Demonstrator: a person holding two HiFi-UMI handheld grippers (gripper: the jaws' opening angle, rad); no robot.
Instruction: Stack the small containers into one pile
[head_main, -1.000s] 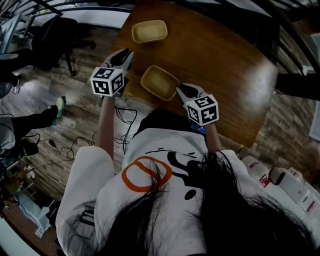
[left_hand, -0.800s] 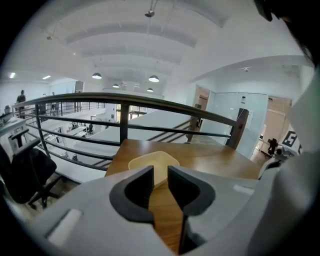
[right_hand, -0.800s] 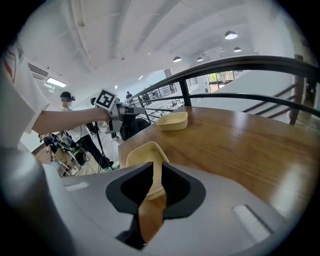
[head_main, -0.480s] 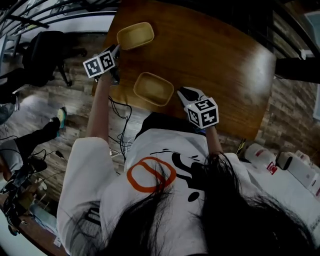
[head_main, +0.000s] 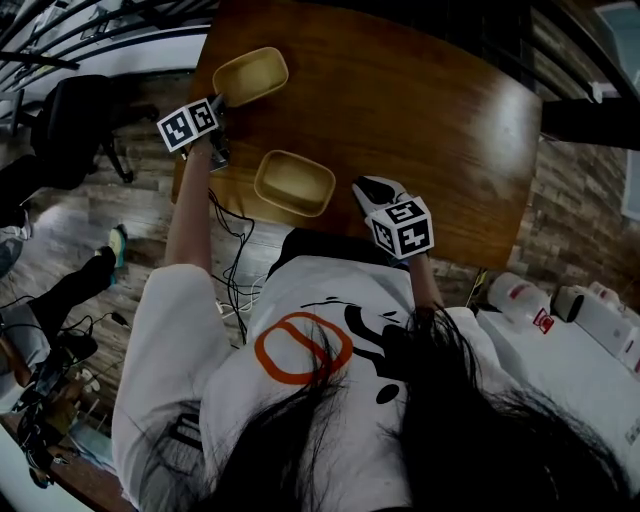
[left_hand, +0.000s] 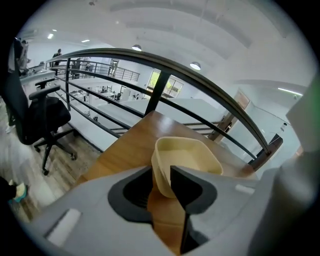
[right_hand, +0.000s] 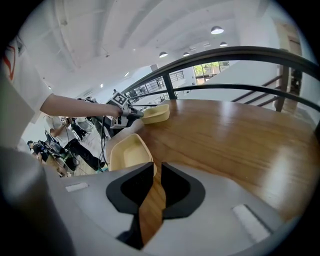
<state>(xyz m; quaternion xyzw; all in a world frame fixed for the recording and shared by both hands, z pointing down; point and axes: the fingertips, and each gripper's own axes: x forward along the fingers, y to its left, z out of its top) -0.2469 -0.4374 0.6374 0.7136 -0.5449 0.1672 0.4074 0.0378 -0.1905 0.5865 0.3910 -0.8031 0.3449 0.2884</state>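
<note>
Left gripper (left_hand: 161, 170): we straddle the far container's (left_hand: 187, 152) rim, jaws apart. Right gripper (right_hand: 156, 167) half-open, just narrowing, empty; near container (right_hand: 127, 152) at ten o'clock.

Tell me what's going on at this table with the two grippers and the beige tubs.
A person is using two hand-held grippers to stack small beige containers on a wooden table. The left gripper has its jaws astride the rim of the far container; whether they clamp it is unclear. The right gripper is open and empty beside the near container. Nothing is stacked yet.
</note>
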